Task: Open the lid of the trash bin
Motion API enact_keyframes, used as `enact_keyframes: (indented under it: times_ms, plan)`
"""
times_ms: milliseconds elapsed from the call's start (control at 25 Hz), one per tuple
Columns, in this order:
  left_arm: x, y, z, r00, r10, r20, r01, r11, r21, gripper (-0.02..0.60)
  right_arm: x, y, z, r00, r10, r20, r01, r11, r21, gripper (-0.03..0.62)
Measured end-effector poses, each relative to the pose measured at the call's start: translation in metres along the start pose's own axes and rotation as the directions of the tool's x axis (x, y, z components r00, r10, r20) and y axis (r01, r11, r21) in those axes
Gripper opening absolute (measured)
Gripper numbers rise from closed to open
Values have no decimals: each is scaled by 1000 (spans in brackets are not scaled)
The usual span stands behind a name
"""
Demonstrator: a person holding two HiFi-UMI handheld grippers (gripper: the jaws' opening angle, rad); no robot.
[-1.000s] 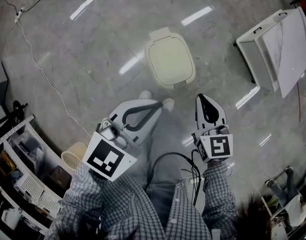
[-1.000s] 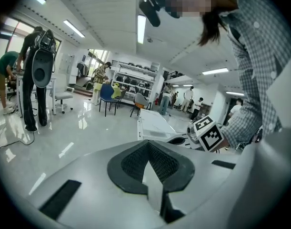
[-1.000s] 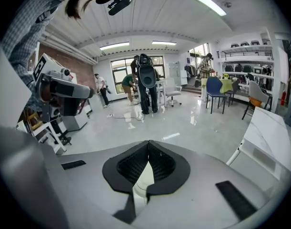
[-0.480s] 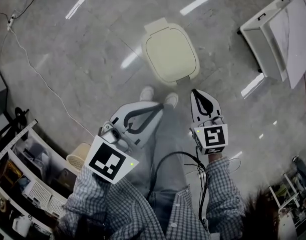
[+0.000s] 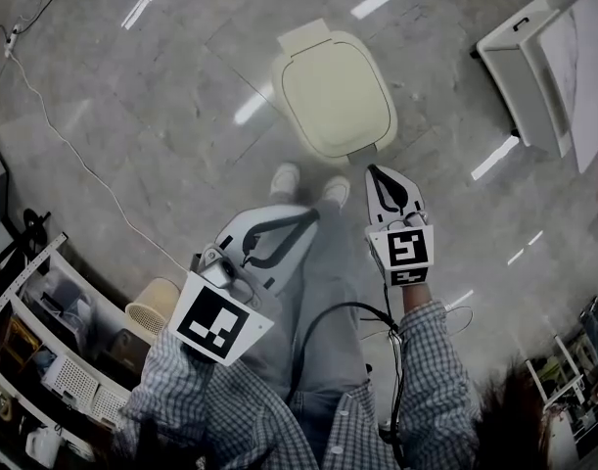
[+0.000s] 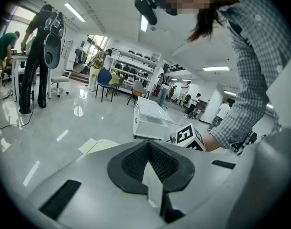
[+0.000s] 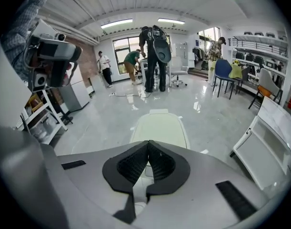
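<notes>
The cream trash bin [image 5: 333,91] stands on the grey floor with its lid down flat; a small pedal tab shows at its near edge. My right gripper [image 5: 375,172] is shut and empty, its tip just short of the bin's near right edge. In the right gripper view the bin [image 7: 159,127] lies straight ahead beyond the shut right gripper [image 7: 148,146]. My left gripper [image 5: 315,213] is also shut and empty, held lower and further back over the person's legs. In the left gripper view only a corner of the bin [image 6: 98,146] shows past the shut left gripper [image 6: 148,147].
A white cart [image 5: 548,57] stands at the right. A cable [image 5: 78,155] runs over the floor at the left. A shelf rack [image 5: 39,336] and a woven basket [image 5: 150,306] sit at lower left. The person's shoes [image 5: 285,178] are just before the bin. People stand far behind the bin [image 7: 155,56].
The person has stepped closer, so the bin looks larger and nearer. My right gripper has moved forward toward the bin's near edge. Both grippers stay shut.
</notes>
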State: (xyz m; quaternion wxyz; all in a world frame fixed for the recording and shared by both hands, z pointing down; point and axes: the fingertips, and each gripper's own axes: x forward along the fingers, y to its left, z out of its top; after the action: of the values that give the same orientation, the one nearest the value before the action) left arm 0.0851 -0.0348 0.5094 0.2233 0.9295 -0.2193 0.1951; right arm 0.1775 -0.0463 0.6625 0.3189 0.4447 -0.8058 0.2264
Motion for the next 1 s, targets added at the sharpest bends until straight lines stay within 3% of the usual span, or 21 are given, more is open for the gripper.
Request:
enact_keyframes:
  times_ms: [320, 720, 1000]
  plan:
    - [3, 5, -23, 999, 15, -30, -17, 999, -49, 5, 31, -4, -40, 996, 21, -84, -25, 999, -44, 18]
    - [3, 9, -26, 1000, 21, -20, -22, 999, -50, 5, 58, -13, -81, 982, -48, -183, 54, 998, 29, 18]
    - [3, 9, -24, 1000, 15, -18, -15, 999, -42, 5, 72, -9, -98, 966, -54, -251, 67, 997, 46, 18]
